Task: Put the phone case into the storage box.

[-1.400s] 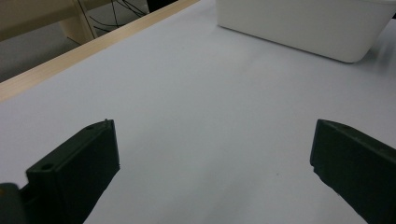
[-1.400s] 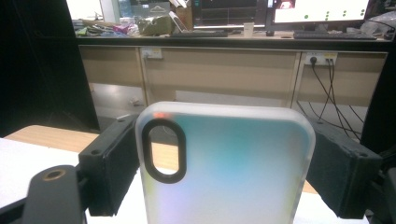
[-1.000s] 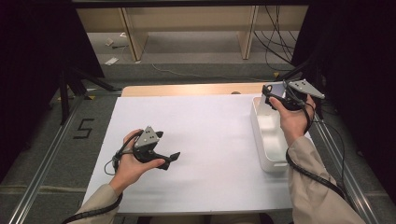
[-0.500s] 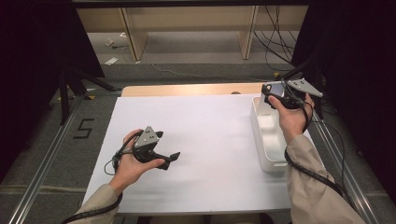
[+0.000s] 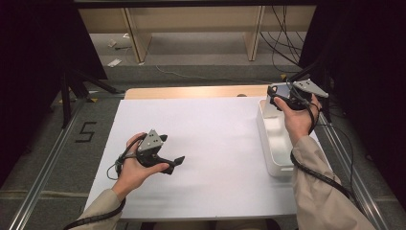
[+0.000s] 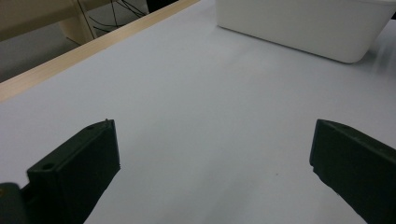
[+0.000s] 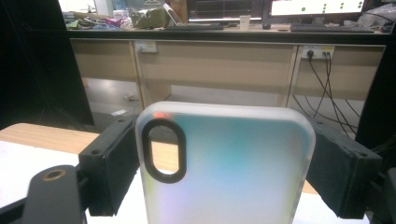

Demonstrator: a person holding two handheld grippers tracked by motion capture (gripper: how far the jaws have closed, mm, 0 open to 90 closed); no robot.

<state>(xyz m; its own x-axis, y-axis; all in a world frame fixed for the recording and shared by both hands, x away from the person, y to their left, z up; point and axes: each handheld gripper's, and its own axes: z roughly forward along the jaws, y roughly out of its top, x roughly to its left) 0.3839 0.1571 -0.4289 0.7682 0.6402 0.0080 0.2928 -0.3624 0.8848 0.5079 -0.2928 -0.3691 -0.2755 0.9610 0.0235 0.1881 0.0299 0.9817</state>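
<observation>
White sheeting covers the table, with a strip of bare pale wood along its far edge; beyond it lie grey floor, wooden desk legs and loose cables, with dark curtains at both sides. A floor marking shaped like a "5" sits left of the table. In the right gripper view a long counter with monitors and clutter runs across the back of the room. A white bin stands at the table's right edge, its far end under the right hand. The left gripper rests low over the sheet at the near left, well apart from the bin, its jaws spread wide with nothing between them, as the left gripper view confirms. The right gripper is held up above the bin's far end, jaws closed against the two long sides of a frosted translucent phone case, which stands upright between them, its black-rimmed camera cutout at upper left.
</observation>
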